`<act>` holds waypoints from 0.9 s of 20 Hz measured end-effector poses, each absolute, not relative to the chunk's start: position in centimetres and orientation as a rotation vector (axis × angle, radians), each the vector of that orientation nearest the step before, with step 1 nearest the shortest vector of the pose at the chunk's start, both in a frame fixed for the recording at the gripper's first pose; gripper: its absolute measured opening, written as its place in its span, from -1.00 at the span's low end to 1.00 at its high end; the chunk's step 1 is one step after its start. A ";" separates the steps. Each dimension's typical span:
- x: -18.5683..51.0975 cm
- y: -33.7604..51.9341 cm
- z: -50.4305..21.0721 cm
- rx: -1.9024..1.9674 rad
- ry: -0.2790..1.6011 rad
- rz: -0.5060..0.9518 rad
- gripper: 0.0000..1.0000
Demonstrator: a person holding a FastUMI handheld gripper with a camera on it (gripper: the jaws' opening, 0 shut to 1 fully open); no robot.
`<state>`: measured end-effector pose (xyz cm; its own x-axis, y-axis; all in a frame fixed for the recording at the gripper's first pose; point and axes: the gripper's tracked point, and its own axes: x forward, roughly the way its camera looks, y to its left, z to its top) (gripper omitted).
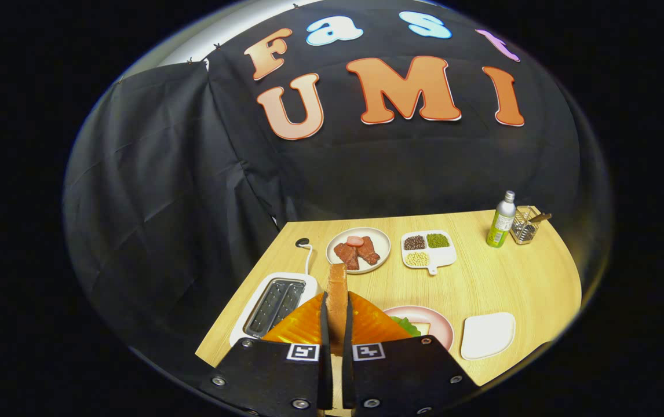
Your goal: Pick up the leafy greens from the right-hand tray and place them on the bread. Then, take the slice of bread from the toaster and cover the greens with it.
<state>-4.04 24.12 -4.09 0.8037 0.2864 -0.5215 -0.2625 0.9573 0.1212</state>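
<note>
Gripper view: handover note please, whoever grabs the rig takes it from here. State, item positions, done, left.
Gripper: shut on the bread slice, held upright on edge between the fingers, lifted above the table.
Toaster: to the left, slots empty.
Pink plate: just right of the fingers, leafy greens on it; the bread under them looks present but is mostly hidden.
White tray: further right, no greens on it.
Done: greens placed, slice out of the toaster.
Left: lay the slice flat over the greens, release.
</note>
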 end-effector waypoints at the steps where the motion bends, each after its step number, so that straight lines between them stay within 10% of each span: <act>1: -4.1 23.5 -4.6 0.040 0.572 0.290 -0.87; 18: -4.6 19.4 -15.8 0.072 0.758 0.310 -0.87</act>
